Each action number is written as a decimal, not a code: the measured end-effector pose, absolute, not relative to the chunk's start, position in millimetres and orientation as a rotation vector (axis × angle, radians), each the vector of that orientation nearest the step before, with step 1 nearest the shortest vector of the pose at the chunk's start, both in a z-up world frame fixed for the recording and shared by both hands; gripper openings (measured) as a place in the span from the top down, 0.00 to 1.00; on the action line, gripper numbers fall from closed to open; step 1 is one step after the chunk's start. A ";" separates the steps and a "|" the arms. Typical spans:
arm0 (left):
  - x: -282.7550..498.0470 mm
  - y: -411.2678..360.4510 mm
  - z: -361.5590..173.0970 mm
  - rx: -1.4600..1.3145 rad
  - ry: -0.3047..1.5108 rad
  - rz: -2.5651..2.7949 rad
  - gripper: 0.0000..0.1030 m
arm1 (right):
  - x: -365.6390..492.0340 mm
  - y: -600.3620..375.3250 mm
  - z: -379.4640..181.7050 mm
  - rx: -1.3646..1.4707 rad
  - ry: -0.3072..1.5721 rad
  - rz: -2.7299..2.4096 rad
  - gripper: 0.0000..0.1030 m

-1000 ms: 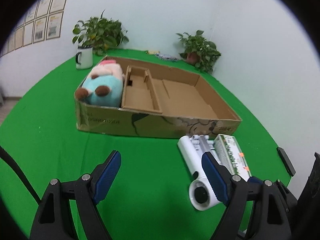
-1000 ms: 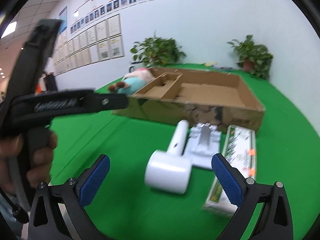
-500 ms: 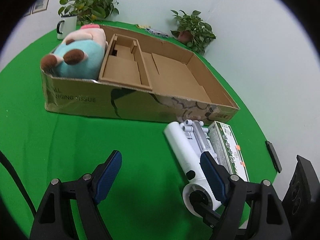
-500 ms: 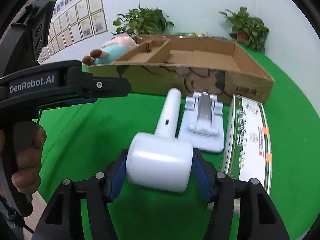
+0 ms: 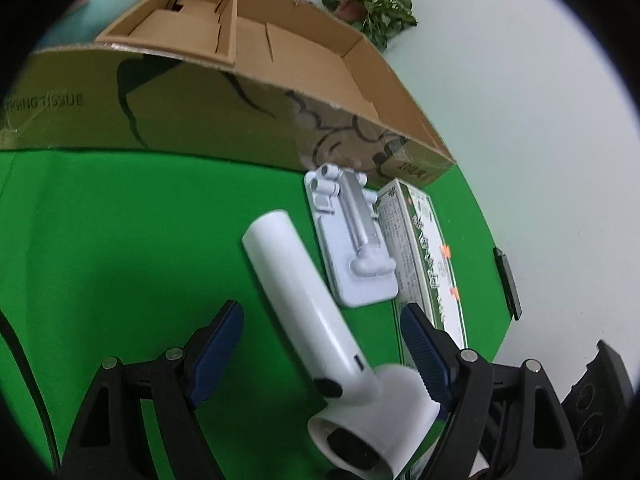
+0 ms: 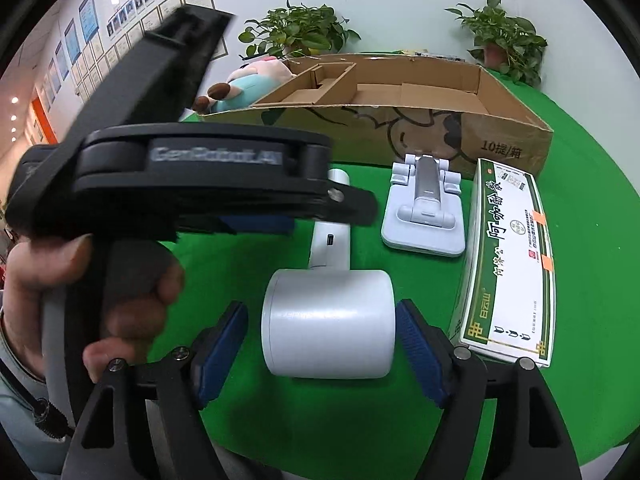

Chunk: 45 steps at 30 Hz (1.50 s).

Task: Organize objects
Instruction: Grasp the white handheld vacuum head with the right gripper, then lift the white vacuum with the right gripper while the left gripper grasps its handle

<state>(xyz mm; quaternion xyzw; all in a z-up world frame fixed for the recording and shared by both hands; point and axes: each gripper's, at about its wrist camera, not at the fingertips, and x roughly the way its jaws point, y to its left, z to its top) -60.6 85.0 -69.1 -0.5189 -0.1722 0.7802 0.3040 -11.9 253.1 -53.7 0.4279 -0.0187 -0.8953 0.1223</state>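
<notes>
A white hand-held device with a cylindrical head (image 6: 328, 324) and a long handle (image 5: 296, 292) lies on the green table. My right gripper (image 6: 320, 336) straddles the head; its jaws are opening, with a gap at the left pad. My left gripper (image 5: 320, 340) is open around the handle without touching it, and its black body (image 6: 180, 176), held by a hand (image 6: 132, 292), fills the left of the right wrist view. A folded white stand (image 6: 424, 208) and a green-and-white carton (image 6: 508, 260) lie to the right. Behind stands an open cardboard box (image 6: 400, 128) with a plush toy (image 6: 248, 84).
The cardboard box (image 5: 240, 104) has a smaller cardboard insert at its left end. Two potted plants (image 6: 296, 32) (image 6: 504, 40) stand behind it by the wall. A flat black object (image 5: 507, 284) lies at the table's right edge. Bare green cloth (image 5: 120, 240) lies left of the device.
My left gripper has dropped and tilted down until the device's handle lies between its fingers. My right gripper closed onto the device's head, then loosened.
</notes>
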 end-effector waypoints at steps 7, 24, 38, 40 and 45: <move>-56.7 89.2 -72.9 -1.396 -0.524 1.959 0.23 | -9.0 251.9 -57.2 1.295 -0.018 -2.631 0.46; -50.4 58.3 -82.2 -1.407 -0.820 1.773 0.23 | 4.4 232.8 -60.1 1.224 0.164 -2.664 0.47; -41.7 57.2 -87.2 -1.469 -0.791 1.848 0.58 | 16.4 230.4 -64.1 1.206 0.167 -2.700 0.47; -40.7 53.5 -89.9 -1.489 -0.785 1.870 0.66 | 17.1 229.4 -64.2 1.207 0.175 -2.709 0.47; -36.1 51.9 -88.4 -1.472 -0.782 1.893 0.67 | 17.9 228.3 -64.0 1.212 0.176 -2.714 0.47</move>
